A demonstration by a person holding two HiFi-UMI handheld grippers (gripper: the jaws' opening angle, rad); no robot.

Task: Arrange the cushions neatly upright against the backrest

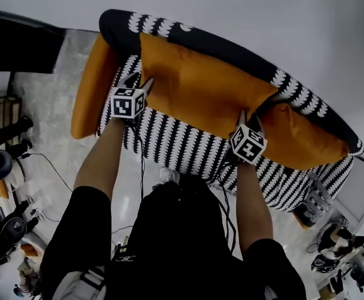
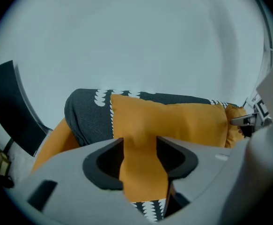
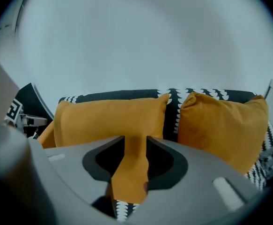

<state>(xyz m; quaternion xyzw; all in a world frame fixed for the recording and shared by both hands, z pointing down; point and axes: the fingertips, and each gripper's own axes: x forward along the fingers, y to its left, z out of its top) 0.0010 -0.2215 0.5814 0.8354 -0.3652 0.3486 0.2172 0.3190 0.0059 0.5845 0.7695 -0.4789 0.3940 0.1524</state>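
A black-and-white patterned sofa (image 1: 182, 144) carries three orange cushions. The long middle cushion (image 1: 200, 86) leans upright against the backrest (image 1: 231, 45). My left gripper (image 1: 139, 80) is at its lower left corner and my right gripper (image 1: 249, 119) at its lower right corner. In the left gripper view the jaws (image 2: 140, 158) stand apart with the cushion's fabric (image 2: 173, 121) loose between them. The right gripper (image 3: 135, 161) stands the same way on that cushion (image 3: 108, 118). A second cushion (image 1: 91, 86) hangs over the left armrest. The third cushion (image 3: 225, 125) stands at the right end.
A white wall rises behind the sofa. Grey floor with cables (image 1: 50, 167) and dark equipment (image 1: 0, 161) lies to the left. More gear and a wheeled base (image 1: 331, 258) sit at the lower right. The person stands close against the sofa's front edge.
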